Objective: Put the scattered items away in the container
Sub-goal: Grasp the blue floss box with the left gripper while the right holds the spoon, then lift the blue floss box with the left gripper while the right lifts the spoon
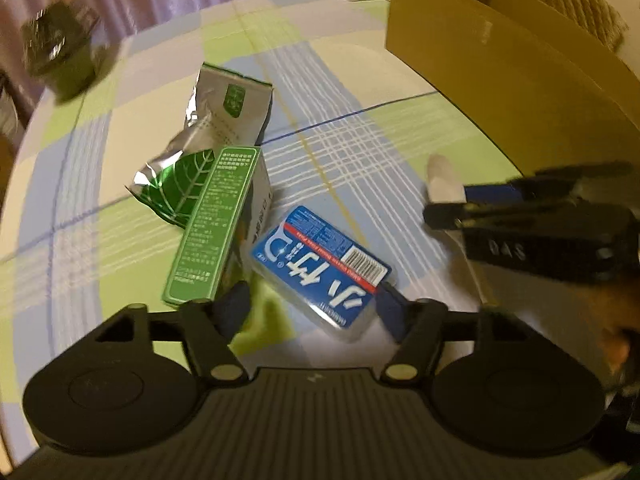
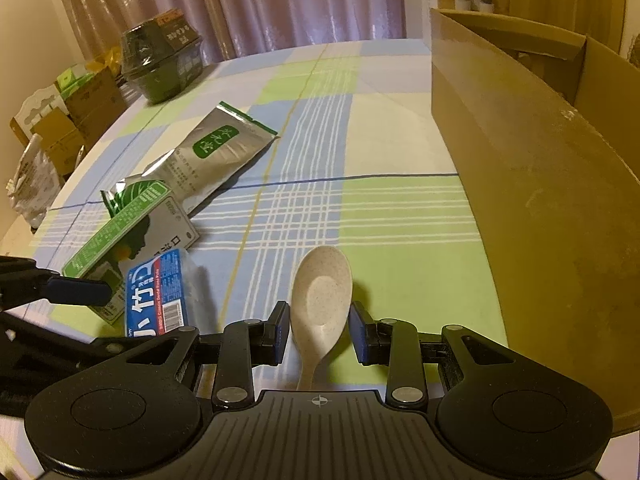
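Right tool: was held with its fingers parted; the handle of a speckled cream spoon lay between them, and no contact with either pad could be made out.
Left tool: was held wide apart, low over the tabletop, with the near end of a blue packet lying between the fingertips, untouched as far as could be seen.
Spoon: was laid flat on the tabletop, bowl up and pointing away from the right tool.
Blue packet: was laid flat in clear wrapping, with white characters and a barcode printed on it, just beside a green carton.
Green carton: was laid on its side, its far end resting over a silver pouch with a green leaf print.
Silver pouch: was seen lying flat, further out than the carton.
Dark green bowl: was set near the far left edge of the tabletop, well apart from the other items.
Cardboard box: was stood open-topped on the right side of the tabletop.
Tabletop: was covered with a green, blue and cream checked cloth.
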{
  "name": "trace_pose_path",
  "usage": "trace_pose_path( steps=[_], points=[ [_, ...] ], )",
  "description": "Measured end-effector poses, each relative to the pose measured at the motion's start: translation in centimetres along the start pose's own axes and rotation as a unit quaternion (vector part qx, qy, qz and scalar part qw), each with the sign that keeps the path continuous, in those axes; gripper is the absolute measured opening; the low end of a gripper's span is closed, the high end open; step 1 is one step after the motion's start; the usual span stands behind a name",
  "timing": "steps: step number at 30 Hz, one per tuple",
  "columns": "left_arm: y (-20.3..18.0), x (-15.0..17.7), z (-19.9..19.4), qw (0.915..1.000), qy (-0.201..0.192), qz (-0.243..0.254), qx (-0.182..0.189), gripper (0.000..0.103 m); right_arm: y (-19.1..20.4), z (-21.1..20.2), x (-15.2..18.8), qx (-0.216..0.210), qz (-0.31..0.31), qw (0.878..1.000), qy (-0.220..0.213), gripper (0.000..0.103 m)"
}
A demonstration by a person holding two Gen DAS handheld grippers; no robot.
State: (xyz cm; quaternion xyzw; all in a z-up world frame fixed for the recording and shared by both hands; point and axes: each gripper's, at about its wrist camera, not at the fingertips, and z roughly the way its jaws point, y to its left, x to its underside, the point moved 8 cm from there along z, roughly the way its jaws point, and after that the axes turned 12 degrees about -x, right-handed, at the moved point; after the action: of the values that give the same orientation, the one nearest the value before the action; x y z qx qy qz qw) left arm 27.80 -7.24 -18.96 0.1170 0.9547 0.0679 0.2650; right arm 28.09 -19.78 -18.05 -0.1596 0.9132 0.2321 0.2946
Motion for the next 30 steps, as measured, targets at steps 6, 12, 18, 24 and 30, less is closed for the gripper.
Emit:
trace_pose_path(
  steps=[6,12,18,24,30],
  points=[
    [-0.3,-1.1,2.1,0.9972,0.024,-0.071,0.001,0.085,-1.2,0.0,0.0,0.013,0.018,1.0,-0.003,0.035],
    [-0.7,-1.5,2.6,0.9973,0.018,-0.072,0.0,0.087,-1.9,-0.1,-0.2,0.02,0.024,1.0,-0.005,0.035],
    [-0.8,-1.0,2.2,0.9997,0.009,-0.02,0.013,0.086,-1.7,-0.2,-0.3,0.013,0.023,1.0,-0.005,0.035],
    [0.1,2.2,0.4,0.9966,0.049,0.041,0.053,0.086,-1.4,-0.2,-0.4,0.008,0.023,1.0,-0.007,0.035],
    [1.8,3.0,0.0,0.9957,0.065,-0.055,0.036,0.086,-1.3,-0.2,-0.3,0.006,0.024,1.0,-0.007,0.035]
  ],
)
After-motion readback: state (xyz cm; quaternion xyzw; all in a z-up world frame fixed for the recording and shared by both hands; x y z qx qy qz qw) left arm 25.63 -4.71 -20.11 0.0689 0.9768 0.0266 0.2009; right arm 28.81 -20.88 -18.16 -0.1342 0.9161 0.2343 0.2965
